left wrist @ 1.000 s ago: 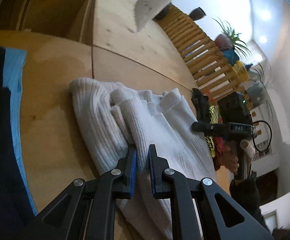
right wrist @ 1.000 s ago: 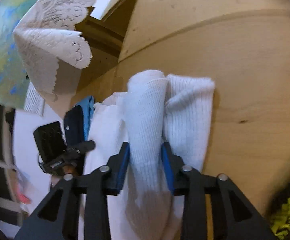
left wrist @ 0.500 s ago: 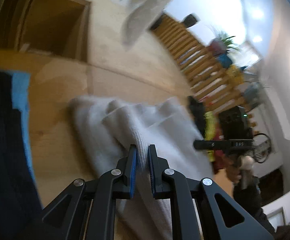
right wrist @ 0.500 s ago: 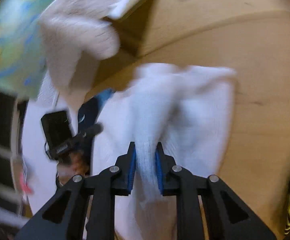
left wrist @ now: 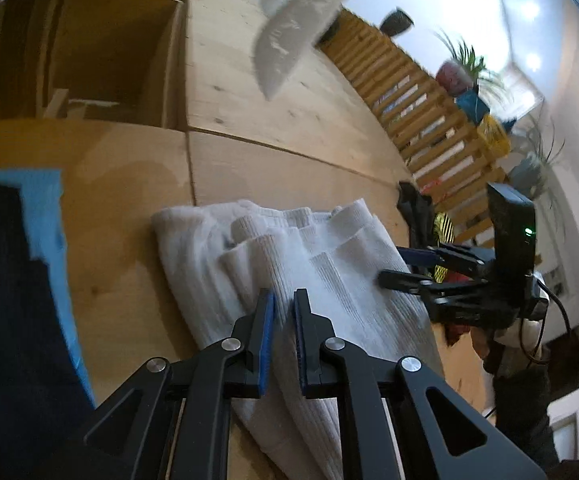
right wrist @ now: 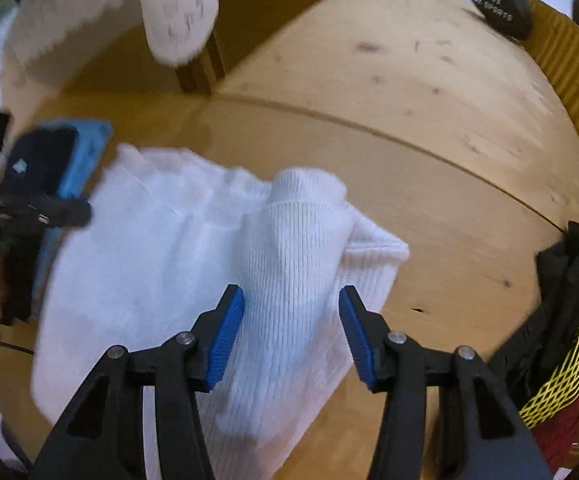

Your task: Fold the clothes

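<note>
A dark blue cloth (left wrist: 5, 300) with a light blue edge lies at the far left of the wooden surface (left wrist: 129, 280). A strip of bare wood sits between it and the white sweater (left wrist: 297, 264), so the two are near but apart.

The sweater lies bunched in the middle of the surface, in thick ribbed folds. Its far edge stops just short of a seam in the wood. Past that seam the surface is bare and wide. A dark square opening (left wrist: 109, 52) is cut into the wood at the far left corner. A lacy white cloth (left wrist: 289, 32) hangs down from above, over the far part of the surface.

The left gripper (left wrist: 283, 308) is clenched on a fold of the sweater, with the fabric pinched tight between its blue pads.

The right gripper (right wrist: 291, 312) is letting go. Its jaws are opening, and a raised fold of the sweater sits between them with the pads not pressing on it. From the left wrist view it reaches in over the sweater's right edge.

To the right of the sweater there is more bare wood. A black and yellow cloth (right wrist: 565, 320) hangs at the surface's right edge. A wooden slat rail (left wrist: 429, 120) runs along the far right side.
</note>
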`<state>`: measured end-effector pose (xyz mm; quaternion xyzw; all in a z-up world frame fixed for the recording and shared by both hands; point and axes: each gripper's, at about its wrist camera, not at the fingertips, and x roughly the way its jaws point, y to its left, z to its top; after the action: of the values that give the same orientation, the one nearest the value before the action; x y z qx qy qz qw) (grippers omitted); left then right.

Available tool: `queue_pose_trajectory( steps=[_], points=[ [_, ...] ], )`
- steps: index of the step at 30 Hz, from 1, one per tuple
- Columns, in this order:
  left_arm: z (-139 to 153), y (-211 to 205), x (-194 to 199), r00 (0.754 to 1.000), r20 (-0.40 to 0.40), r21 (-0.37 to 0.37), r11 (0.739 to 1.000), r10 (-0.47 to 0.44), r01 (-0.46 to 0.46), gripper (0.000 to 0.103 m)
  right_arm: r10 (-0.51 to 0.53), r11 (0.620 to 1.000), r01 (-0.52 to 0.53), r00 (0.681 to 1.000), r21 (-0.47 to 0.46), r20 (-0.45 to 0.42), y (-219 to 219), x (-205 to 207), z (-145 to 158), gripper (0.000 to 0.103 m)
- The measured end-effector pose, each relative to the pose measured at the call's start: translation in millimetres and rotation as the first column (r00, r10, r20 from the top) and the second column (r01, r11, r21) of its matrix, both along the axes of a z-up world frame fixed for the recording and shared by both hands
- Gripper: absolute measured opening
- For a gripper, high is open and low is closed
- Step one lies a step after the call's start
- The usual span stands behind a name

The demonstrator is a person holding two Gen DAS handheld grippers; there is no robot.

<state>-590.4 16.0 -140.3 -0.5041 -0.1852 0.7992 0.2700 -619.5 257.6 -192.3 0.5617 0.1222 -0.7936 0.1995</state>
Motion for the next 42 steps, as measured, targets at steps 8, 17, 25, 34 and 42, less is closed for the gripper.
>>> queue_pose_trajectory(
  steps=[8, 17, 25, 34, 42],
  points=[
    [1.2, 13.5, -9.3, 0.999, -0.046, -0.127, 0.992, -0.005, -0.001, 0.006, -0.066, 0.978, 0.074, 0.997, -0.197, 0.047, 16.5, -6.4, 5.2, 0.021],
    [19.6, 2.6, 2.0, 0.995, -0.102, -0.167, 0.985, 0.012, -0.029, 0.003, -0.096, 0.982, 0.108, 0.992, -0.154, 0.085, 32.8, -13.5, 5.6, 0.042],
    [32.2, 49.0, 9.0, 0.984, -0.125, -0.185, 0.978, -0.126, 0.102, 0.009, -0.034, 0.975, 0.007, 0.993, -0.224, -0.117, 16.8, 3.3, 43.6, 0.042],
    [-21.3, 13.7, -15.5, 1.0, -0.007, -0.103, 0.995, -0.002, 0.002, 0.002, -0.104, 0.985, 0.099, 0.994, -0.145, -0.026, 20.2, -22.1, -5.6, 0.042],
    [16.8, -24.2, -17.3, 0.996, -0.004, -0.099, 0.991, 0.09, -0.089, 0.038, -0.229, 0.936, 0.228, 0.973, -0.267, 0.03, 66.3, -22.5, 13.1, 0.072]
  ],
)
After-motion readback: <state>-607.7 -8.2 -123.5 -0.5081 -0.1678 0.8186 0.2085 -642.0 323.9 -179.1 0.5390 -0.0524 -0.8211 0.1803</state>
